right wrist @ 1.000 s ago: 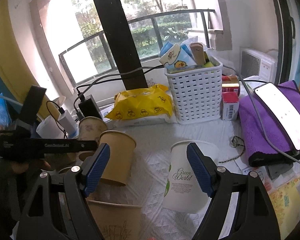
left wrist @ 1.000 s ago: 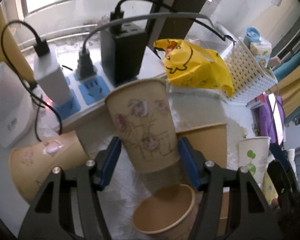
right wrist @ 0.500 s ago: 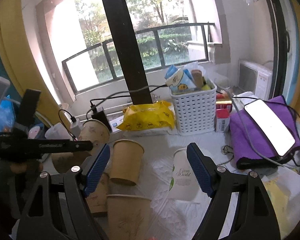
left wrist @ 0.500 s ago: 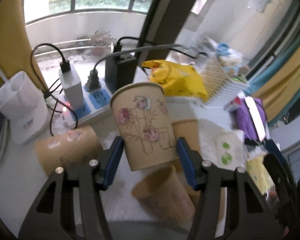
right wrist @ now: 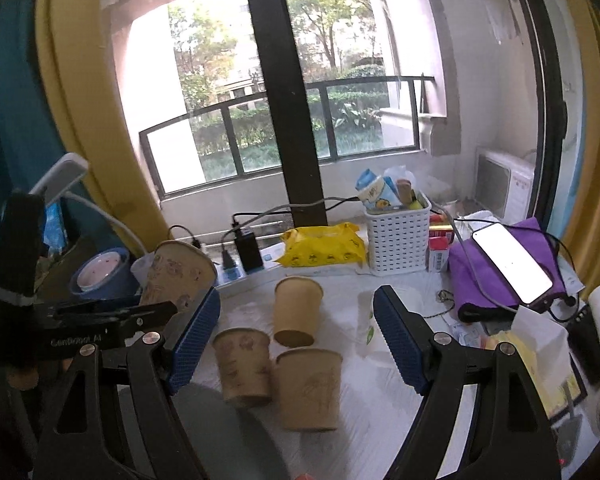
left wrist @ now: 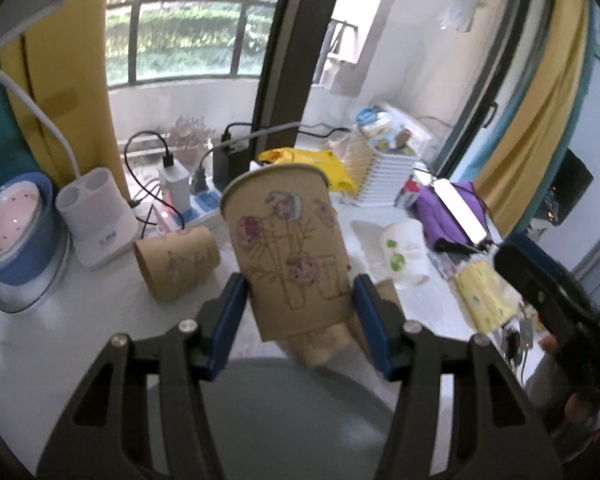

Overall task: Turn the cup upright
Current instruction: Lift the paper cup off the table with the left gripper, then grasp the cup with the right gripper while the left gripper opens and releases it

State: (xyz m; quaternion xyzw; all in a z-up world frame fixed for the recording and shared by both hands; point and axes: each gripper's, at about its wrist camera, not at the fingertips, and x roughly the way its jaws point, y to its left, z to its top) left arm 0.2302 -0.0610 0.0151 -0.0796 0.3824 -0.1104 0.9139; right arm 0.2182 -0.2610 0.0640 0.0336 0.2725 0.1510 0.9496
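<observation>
My left gripper (left wrist: 300, 320) is shut on a brown paper cup with pink flowers (left wrist: 288, 248), held mouth up and high above the table; it also shows in the right wrist view (right wrist: 176, 276). Another flowered brown cup (left wrist: 176, 262) lies on its side on the white table at left. My right gripper (right wrist: 298, 336) is open and empty above three brown cups standing mouth up (right wrist: 298, 310), (right wrist: 242, 366), (right wrist: 308, 388). A white cup with green print (left wrist: 404, 248) stands to the right.
A power strip with plugs (left wrist: 204, 200), a yellow wipes pack (right wrist: 324, 246), a white basket (right wrist: 398, 240), a phone on purple cloth (right wrist: 508, 256), a blue bowl (left wrist: 16, 224) and a white lamp base (left wrist: 96, 216) ring the table. A grey round surface (left wrist: 284, 416) lies near.
My left gripper has lifted the flowered cup up and back from the table, so the other cups look smaller. My right gripper has also risen and pulled back.
</observation>
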